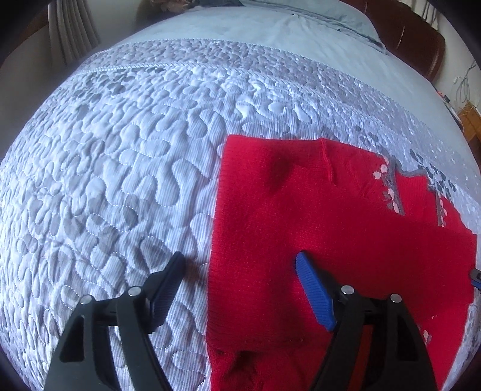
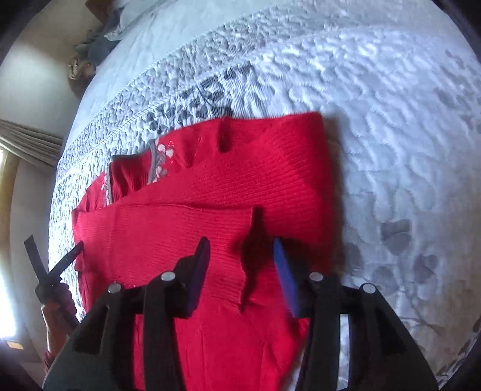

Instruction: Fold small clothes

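Observation:
A red knitted sweater [image 1: 300, 228] with a grey and pink flower pattern lies partly folded on the quilted bedspread [image 1: 120, 150]. My left gripper [image 1: 240, 261] is open and empty, its jaws straddling the sweater's left edge, just above it. In the right wrist view the sweater [image 2: 210, 186] fills the middle. My right gripper [image 2: 242, 243] is open and empty, just above the near part of the sweater, where a raised fold stands between the fingers. The left gripper [image 2: 51, 264] shows at the left edge of that view, beside the sweater.
The grey and white quilt [image 2: 390, 120] covers the bed all around the sweater. A pale blue sheet and pillow [image 1: 315, 21] lie at the far end, by a brown headboard [image 1: 415, 39]. Curtains [image 1: 72, 27] hang at the far left.

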Motion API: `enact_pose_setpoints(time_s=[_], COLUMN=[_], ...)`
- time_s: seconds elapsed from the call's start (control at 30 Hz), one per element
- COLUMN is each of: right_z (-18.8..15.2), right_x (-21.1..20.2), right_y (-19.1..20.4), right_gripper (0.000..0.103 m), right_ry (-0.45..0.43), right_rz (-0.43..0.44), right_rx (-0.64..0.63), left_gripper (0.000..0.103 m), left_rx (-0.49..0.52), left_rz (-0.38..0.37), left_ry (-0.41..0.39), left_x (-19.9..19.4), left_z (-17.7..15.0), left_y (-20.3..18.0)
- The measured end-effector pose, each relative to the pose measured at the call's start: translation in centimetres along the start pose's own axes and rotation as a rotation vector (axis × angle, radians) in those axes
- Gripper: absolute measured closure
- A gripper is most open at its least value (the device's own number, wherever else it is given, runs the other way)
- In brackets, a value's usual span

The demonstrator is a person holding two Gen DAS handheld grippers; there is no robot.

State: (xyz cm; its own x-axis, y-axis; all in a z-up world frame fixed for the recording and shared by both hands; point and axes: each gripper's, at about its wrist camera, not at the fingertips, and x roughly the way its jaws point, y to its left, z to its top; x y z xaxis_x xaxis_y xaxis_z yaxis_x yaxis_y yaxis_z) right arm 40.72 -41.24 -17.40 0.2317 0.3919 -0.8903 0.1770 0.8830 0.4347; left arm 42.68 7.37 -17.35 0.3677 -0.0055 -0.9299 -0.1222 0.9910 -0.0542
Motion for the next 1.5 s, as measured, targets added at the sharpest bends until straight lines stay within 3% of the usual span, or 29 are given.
enact_pose_setpoints(time_s=[0.03, 0.07, 0.2, 0.27, 0.37, 0.47, 0.53, 0.63, 0.8, 0.9, 0.97, 1.27, 1.33, 1.37, 1.5], right_z=[0.1, 0.2, 0.5, 0.6, 0.9, 0.6, 0.3, -0.2, -1.6, -2.1, -2.0, -2.6, -3.0, -3.3, -6.9], right_x=[0.2, 0.1, -3.1, -4.4, -2.1, 0.6, 0.4, -0.5, -0.8, -0.3, -0.1, 0.7, -0.4, -0.8, -3.1], right_y=[0.5, 1.3, 3.4, 3.0, 1.8, 0.6, 0.1, -0.6, -1.0, -0.5, -0.1, -0.2, -0.1, 0.0, 1.3], right_gripper=[0.09, 0.099, 0.1, 0.1, 0.099, 0.098, 0.095, 0.074, 0.069, 0.07, 0.097, 0.1, 0.098, 0.091, 0.089], right_ry=[0.004, 0.001, -0.145, -0.19, -0.119, -0.037, -0.064, -0.079, -0.021, 0.003, 0.004, 0.018, -0.017, -0.026, -0.06], right_rz=[0.014, 0.016, -0.013, 0.02, -0.084, -0.123, -0.077, -0.026, 0.003, -0.011, -0.052, -0.136, -0.122, -0.124, -0.143], right_rx=[-0.021, -0.054, -0.151, -0.118, -0.108, -0.082, -0.056, -0.028, -0.043, -0.063, -0.096, -0.106, -0.099, -0.1, -0.154], left_gripper=[0.026, 0.027, 0.026, 0.026, 0.026, 0.025, 0.026, 0.026, 0.026, 0.022, 0.02, 0.018, 0.02, 0.02, 0.019], left_rx=[-0.005, -0.017, -0.026, -0.031, -0.035, -0.057, -0.082, -0.08, -0.106, -0.069, -0.043, -0.016, -0.006, 0.005, 0.084], left_rz=[-0.005, -0.01, -0.003, 0.013, 0.061, 0.07, 0.043, 0.025, 0.034, 0.067, 0.107, 0.128, 0.12, 0.116, 0.081], left_ry=[0.003, -0.003, -0.128, -0.125, -0.071, -0.039, -0.045, -0.044, -0.05, -0.042, -0.043, -0.074, -0.06, -0.054, -0.059], left_x=[-0.1, -0.4, -3.0, -2.9, -0.8, 0.9, 0.6, 0.5, 0.7, 1.3, 1.7, 1.9, 1.1, 0.6, -2.6], left_z=[0.1, 0.2, 0.8, 1.3, 1.6, 1.3, 1.4, 2.0, 3.3, 3.4, 3.3, 2.6, 2.3, 1.9, -1.5], left_y=[0.1, 0.3, 0.5, 0.6, 0.5, 0.7, 1.0, 1.5, 2.5, 1.8, 1.1, 0.9, 0.9, 0.8, 0.1])
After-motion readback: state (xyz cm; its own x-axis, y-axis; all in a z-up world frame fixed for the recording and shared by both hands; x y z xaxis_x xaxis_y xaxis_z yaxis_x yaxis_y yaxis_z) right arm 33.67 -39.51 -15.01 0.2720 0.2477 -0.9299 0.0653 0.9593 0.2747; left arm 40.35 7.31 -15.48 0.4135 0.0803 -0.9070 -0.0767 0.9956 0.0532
